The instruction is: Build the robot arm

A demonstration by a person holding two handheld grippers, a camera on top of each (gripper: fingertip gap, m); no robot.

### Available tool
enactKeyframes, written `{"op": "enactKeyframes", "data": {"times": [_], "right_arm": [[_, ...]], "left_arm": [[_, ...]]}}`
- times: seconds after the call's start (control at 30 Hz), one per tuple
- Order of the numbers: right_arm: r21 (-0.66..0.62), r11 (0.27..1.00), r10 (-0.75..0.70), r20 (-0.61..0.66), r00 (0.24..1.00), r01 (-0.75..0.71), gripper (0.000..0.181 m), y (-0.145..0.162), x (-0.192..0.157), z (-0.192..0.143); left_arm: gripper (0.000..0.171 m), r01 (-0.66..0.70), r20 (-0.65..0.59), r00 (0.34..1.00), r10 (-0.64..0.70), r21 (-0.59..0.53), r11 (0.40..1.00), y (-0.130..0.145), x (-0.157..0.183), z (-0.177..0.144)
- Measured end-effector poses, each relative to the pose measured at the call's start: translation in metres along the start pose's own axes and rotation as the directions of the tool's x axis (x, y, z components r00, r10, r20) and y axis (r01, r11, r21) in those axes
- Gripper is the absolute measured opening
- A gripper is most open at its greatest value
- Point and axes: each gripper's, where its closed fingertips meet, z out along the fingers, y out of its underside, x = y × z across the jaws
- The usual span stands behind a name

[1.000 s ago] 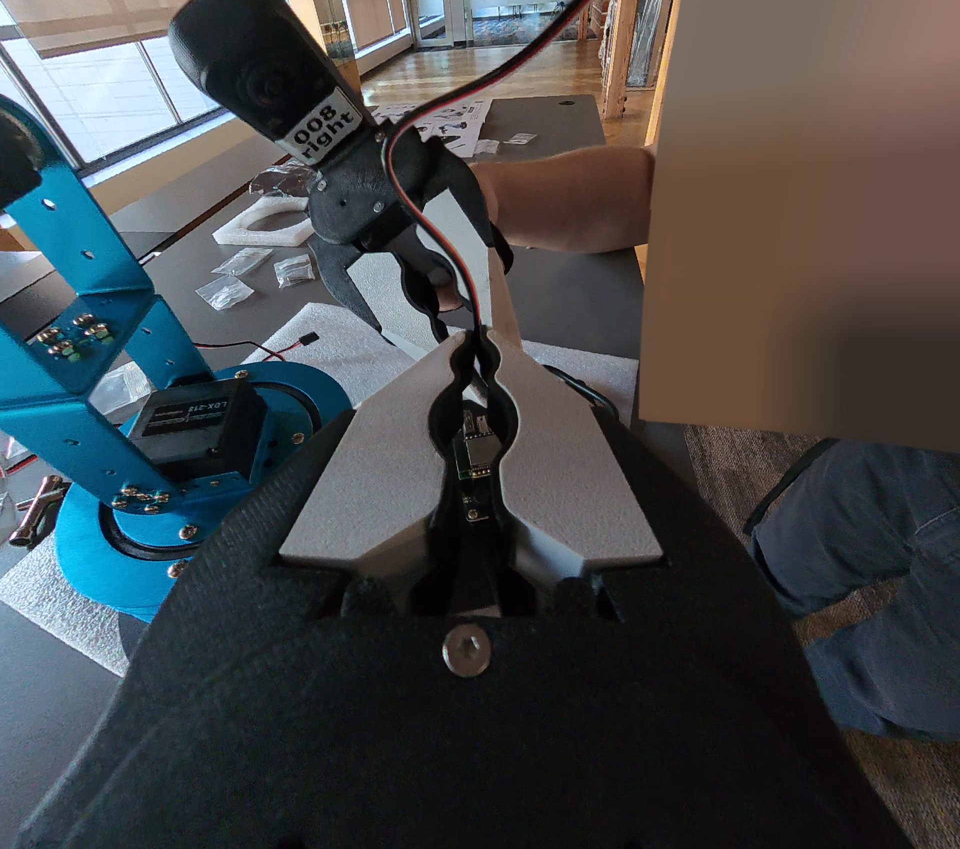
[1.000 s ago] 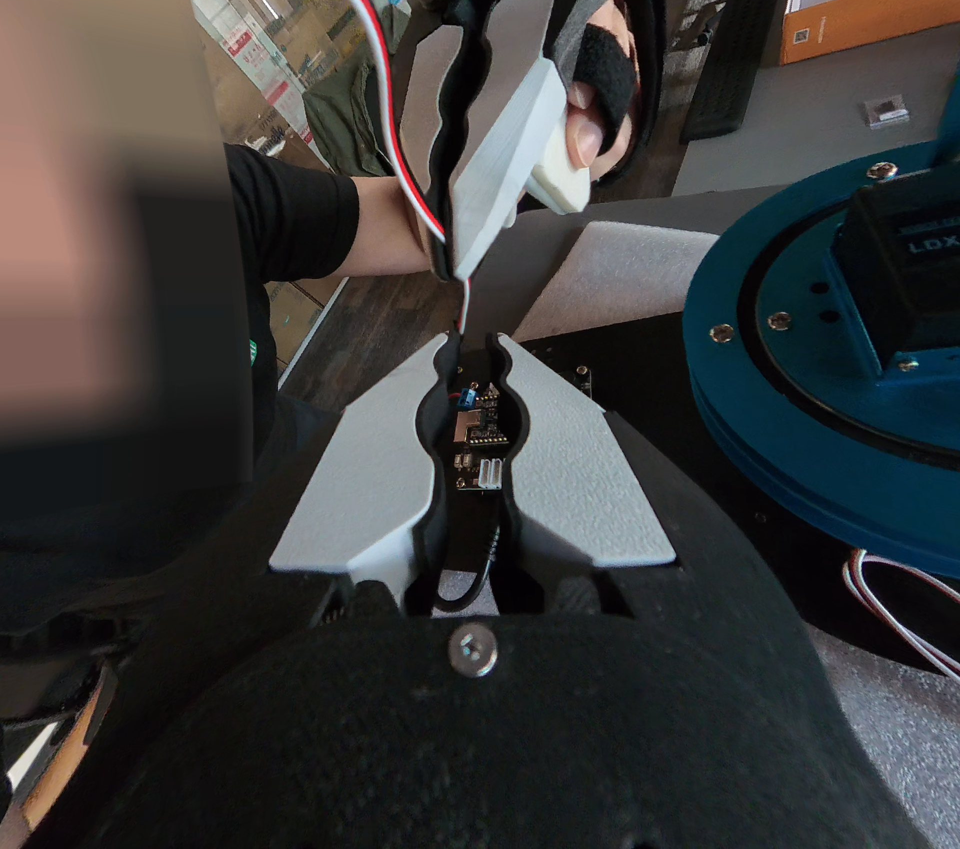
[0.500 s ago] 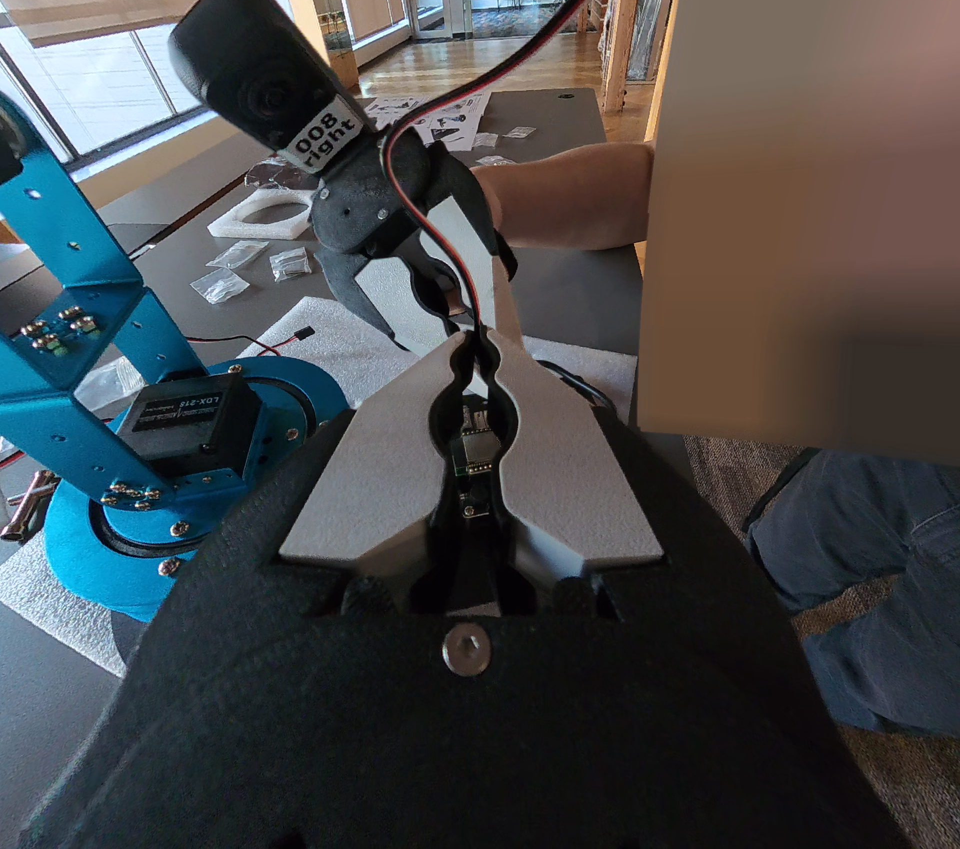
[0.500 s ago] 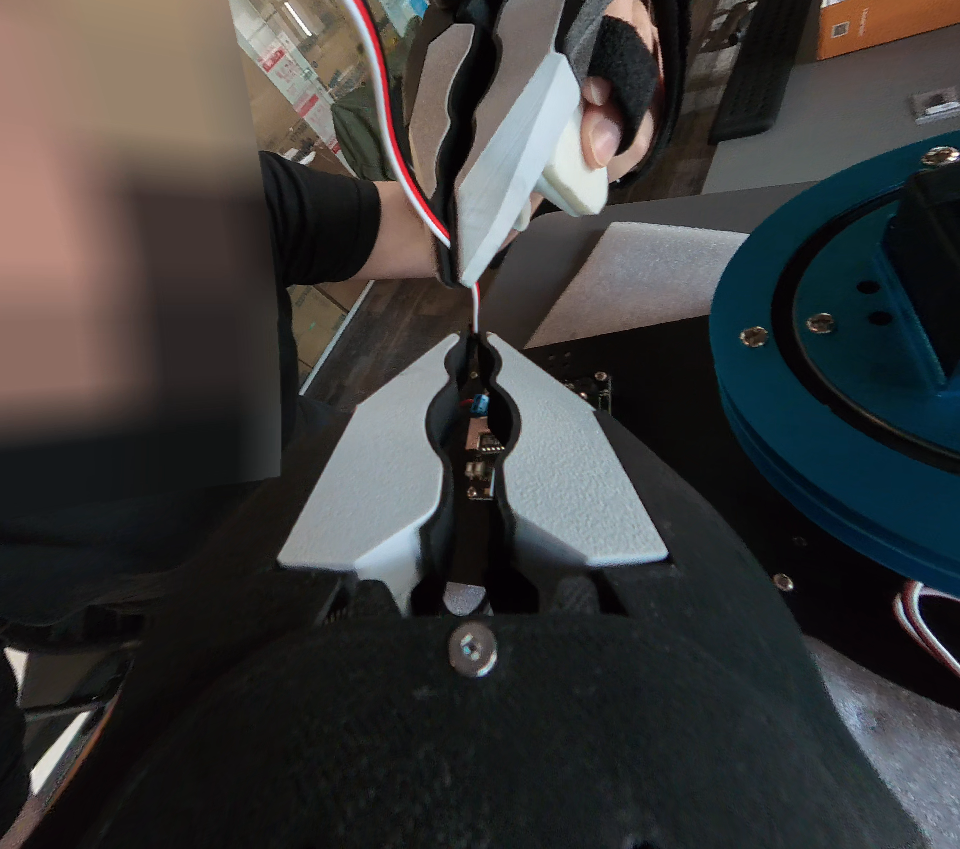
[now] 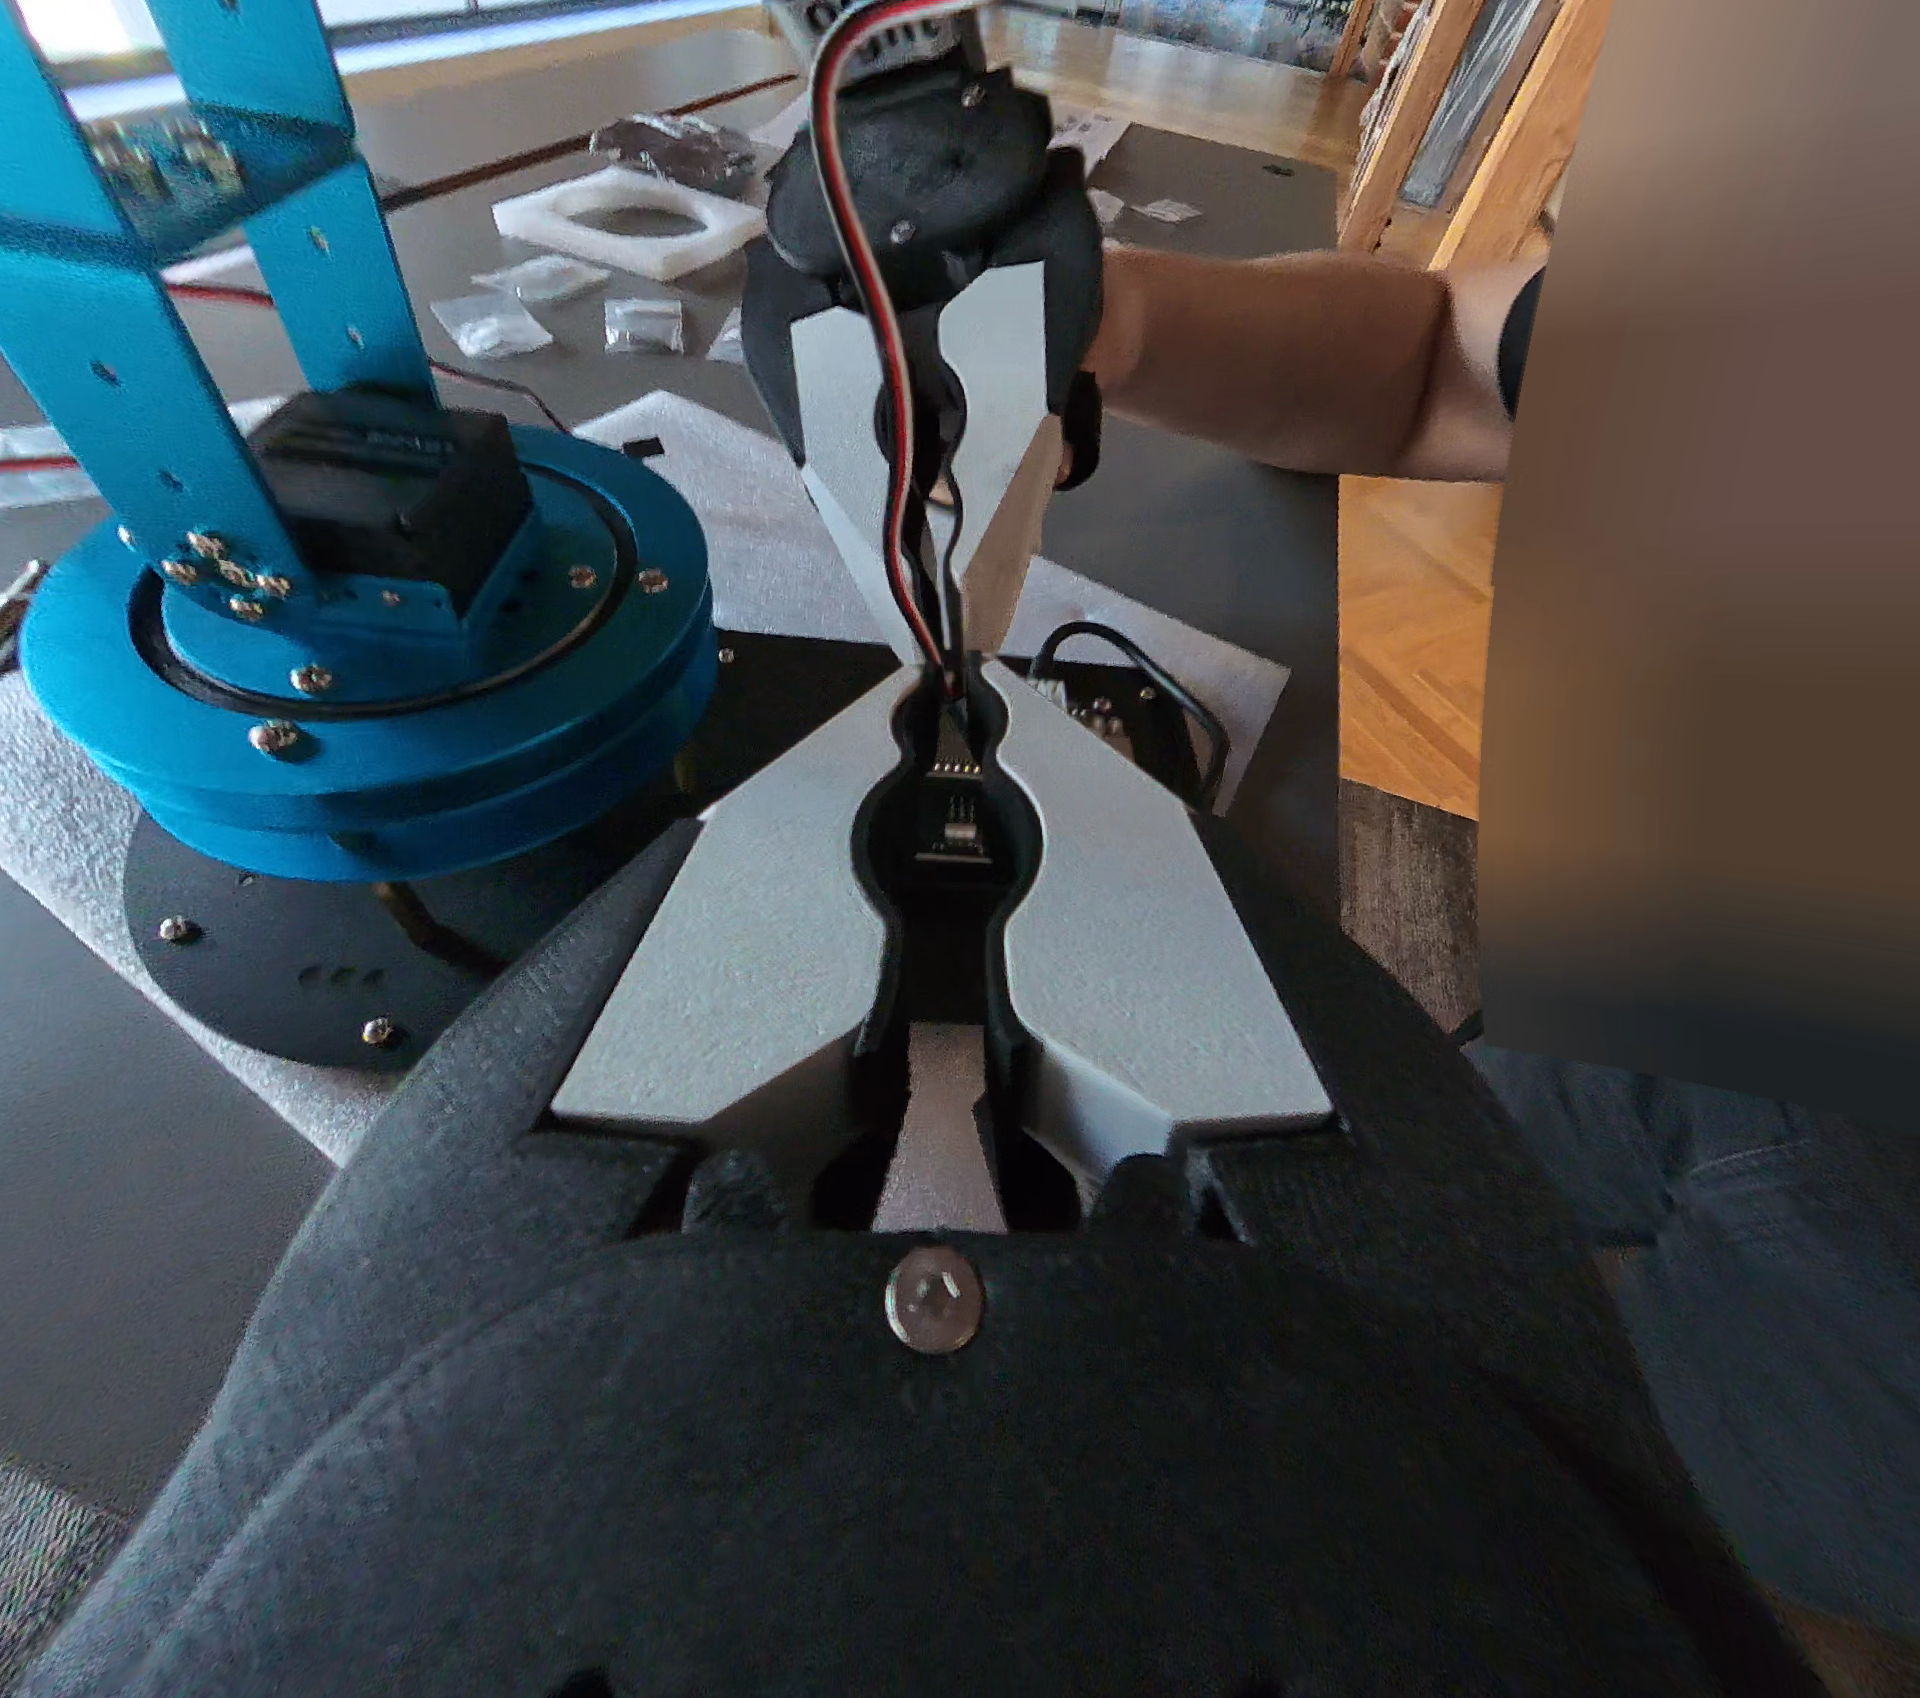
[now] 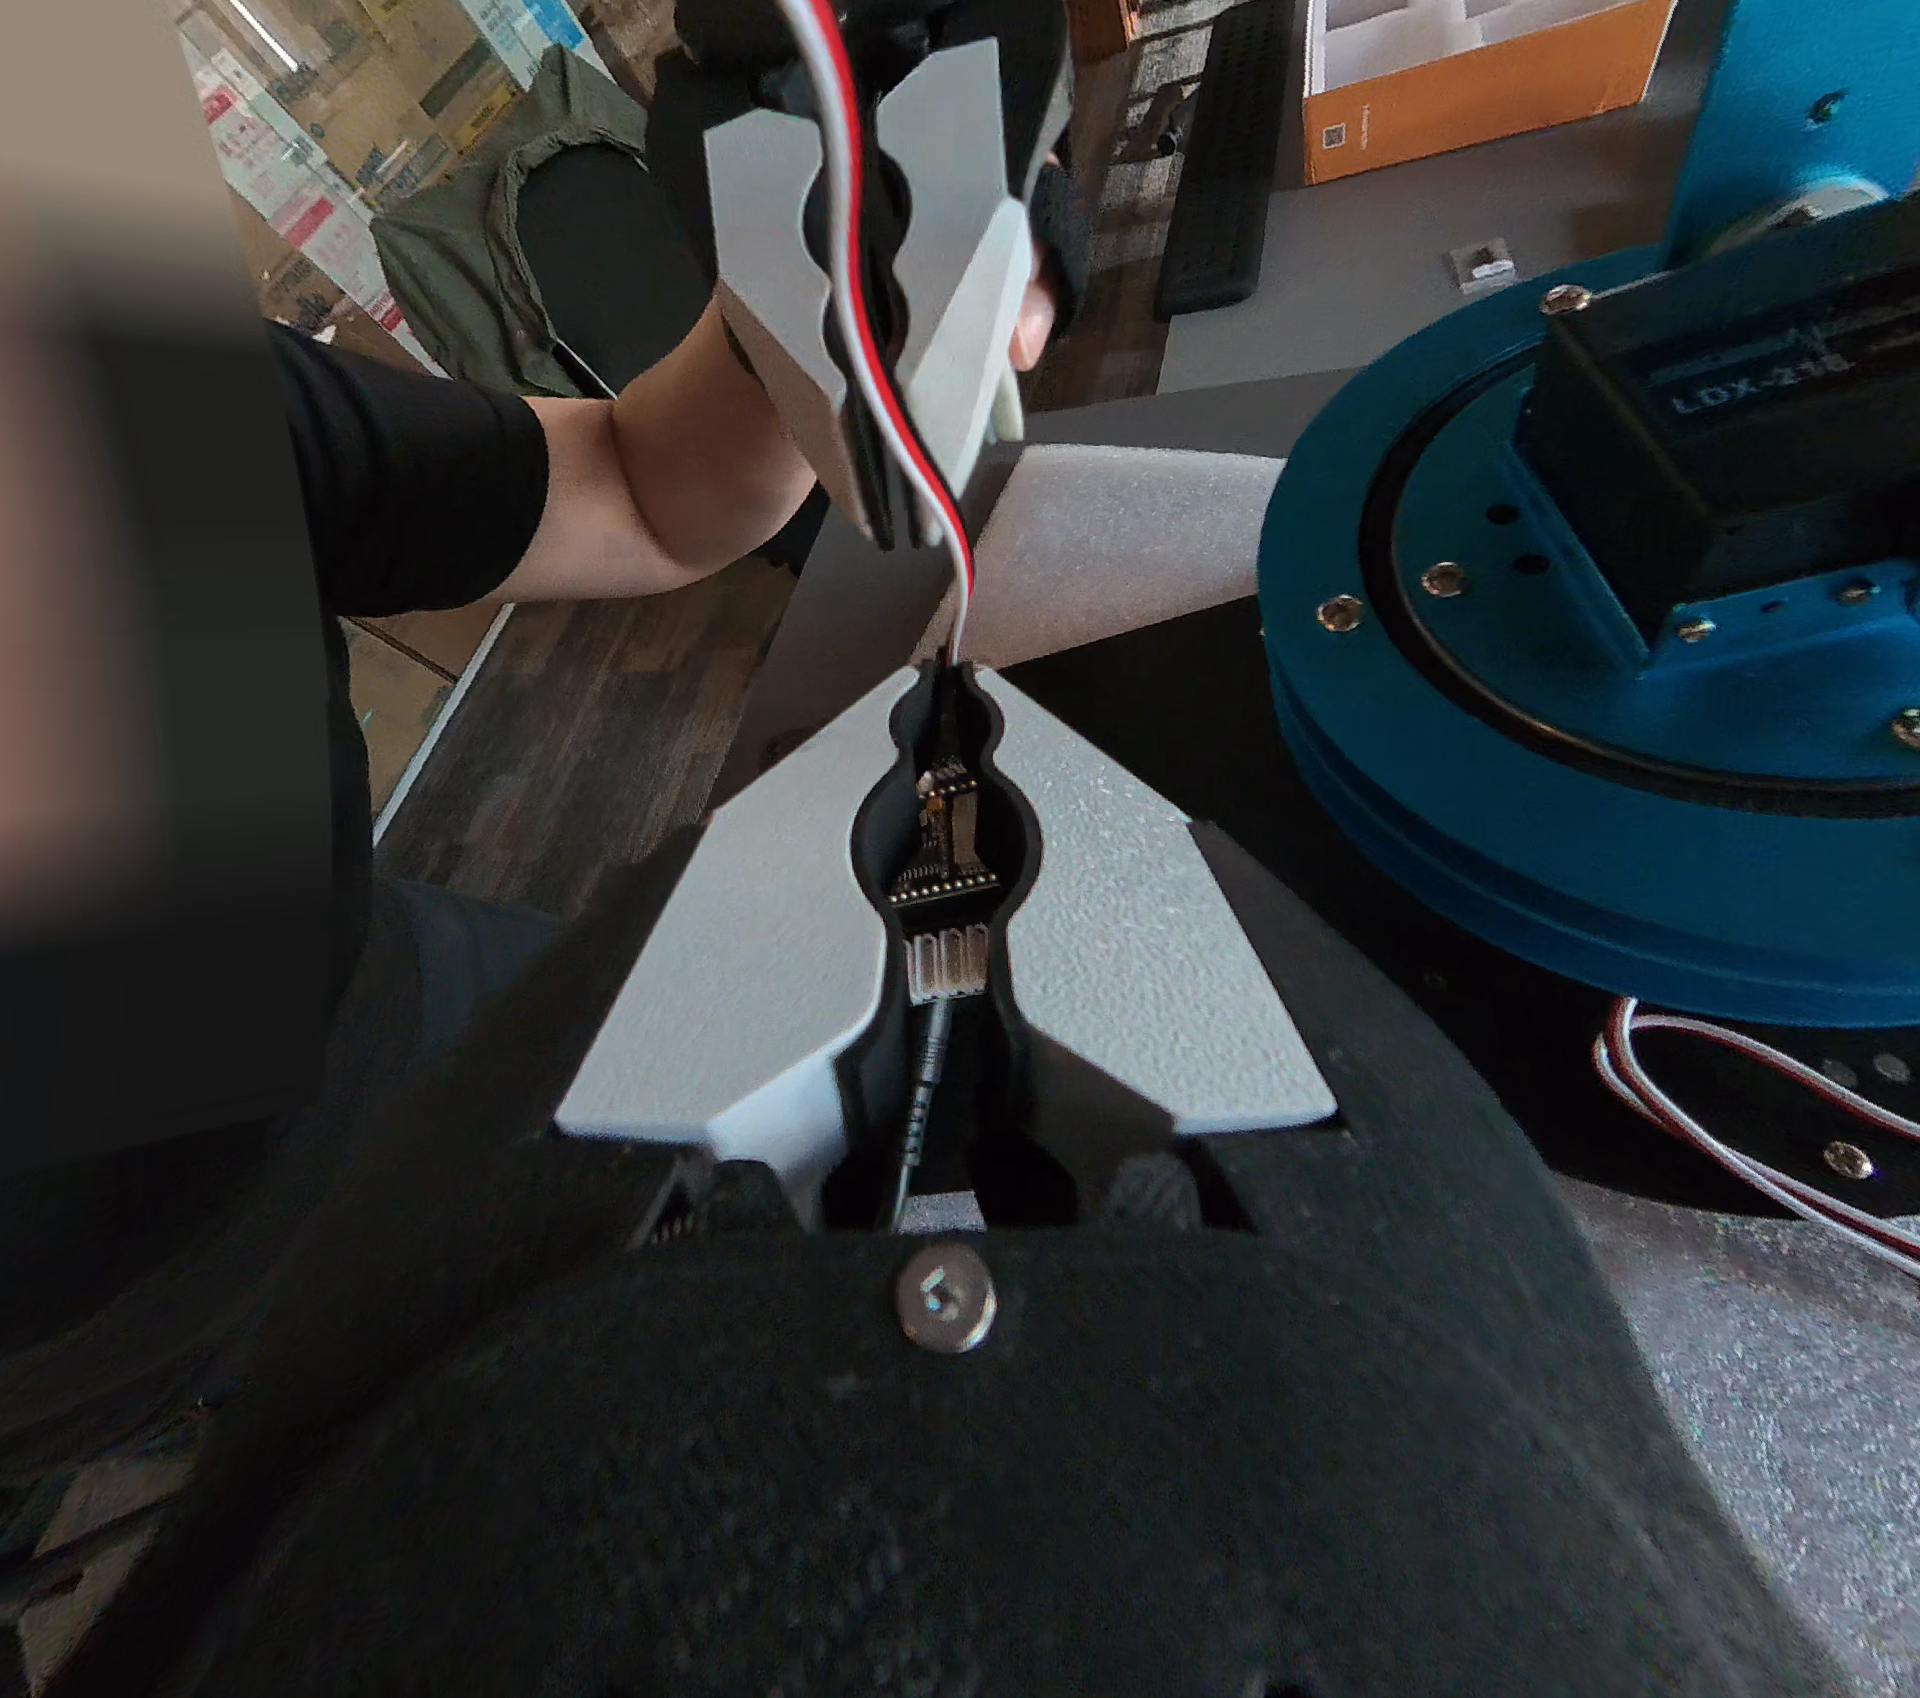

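Note:
A red, white and black servo cable (image 5: 902,422) hangs from above and ends where both grippers meet tip to tip. My left gripper (image 5: 951,680) is shut on the cable's lower end. My right gripper (image 6: 951,669) is shut on the same end from the other side. In the left wrist view the right gripper (image 5: 930,609) points down at mine. In the right wrist view the left gripper (image 6: 899,536) does the same, with the cable (image 6: 940,505) running along its fingers. A small circuit board (image 5: 951,817) (image 6: 945,838) lies just beneath the tips.
A blue turntable base (image 5: 364,713) (image 6: 1558,713) with a black servo (image 5: 384,485) and blue upright brackets (image 5: 208,90) stands close beside the grippers on a black plate (image 5: 260,952). White foam sheet, small bags (image 5: 644,318), foam ring (image 5: 634,225), orange box (image 6: 1475,17), keyboard (image 6: 1226,162). A thin cable loop (image 6: 1714,1118) lies near the base. Less than 4 cm separates the two grippers' tips.
Both grippers have moved down toward the circuit board, still pinching the cable. The blue base now looks nearer and larger, and the opposite gripper has swung to point straight down at mine.

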Motion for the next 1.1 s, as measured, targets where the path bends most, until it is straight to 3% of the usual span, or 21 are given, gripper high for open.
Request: {"op": "enactKeyframes", "data": {"times": [0.27,1.0,1.07,1.1], "right_arm": [[-0.07,0.997,-0.034,-0.024,0.999,0.033,0.002,0.014,0.005,0.008],[-0.094,0.992,-0.089,-0.063,0.994,0.082,0.002,0.014,0.009,0.008],[-0.097,0.992,-0.09,-0.061,0.994,0.084,0.002,0.014,0.008,0.008],[-0.095,0.992,-0.091,-0.062,0.994,0.085,0.002,0.014,0.008,0.008]], "left_arm": [[0.0,-0.028,0.023,0.999,0.032,-0.148,0.989,0.035,-0.006,0.013],[0.0,-0.03,0.007,0.999,0.032,-0.183,0.983,0.034,-0.006,0.017],[0.012,-0.026,0.022,0.999,0.031,-0.181,0.983,0.034,-0.007,0.017],[0.009,-0.025,0.026,0.999,0.03,-0.178,0.984,0.033,-0.008,0.016]]}}
